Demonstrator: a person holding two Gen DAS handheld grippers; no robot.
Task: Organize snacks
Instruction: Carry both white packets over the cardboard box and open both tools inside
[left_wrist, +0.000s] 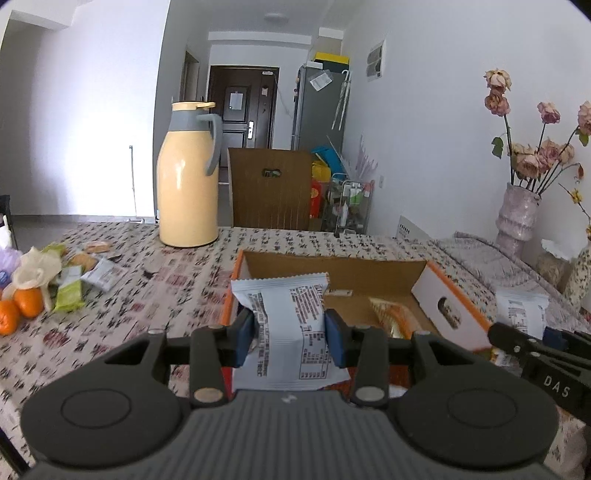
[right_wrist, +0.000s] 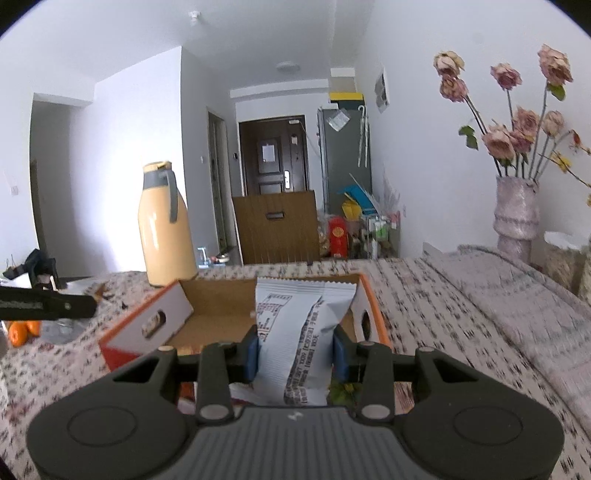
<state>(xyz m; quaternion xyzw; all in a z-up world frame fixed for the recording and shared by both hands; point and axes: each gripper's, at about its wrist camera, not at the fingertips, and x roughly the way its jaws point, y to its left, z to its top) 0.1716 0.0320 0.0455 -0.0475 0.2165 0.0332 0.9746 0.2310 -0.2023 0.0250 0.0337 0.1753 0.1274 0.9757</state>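
Fingers (left_wrist: 246, 334) of both grippers pinch white packets (left_wrist: 291, 332) over the box (left_wrist: 454, 295).

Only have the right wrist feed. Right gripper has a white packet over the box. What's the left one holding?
Observer: The left gripper is shut on its own white printed snack packet, at the near wall of the open orange-and-white cardboard box.
Operator: Anything in the box yet?
Observer: Yes, an orange-and-cream wrapped snack lies on its floor.
Operator: More snacks left outside?
Observer: A loose pile of wrapped snacks beside two oranges, on the patterned tablecloth to the far left.
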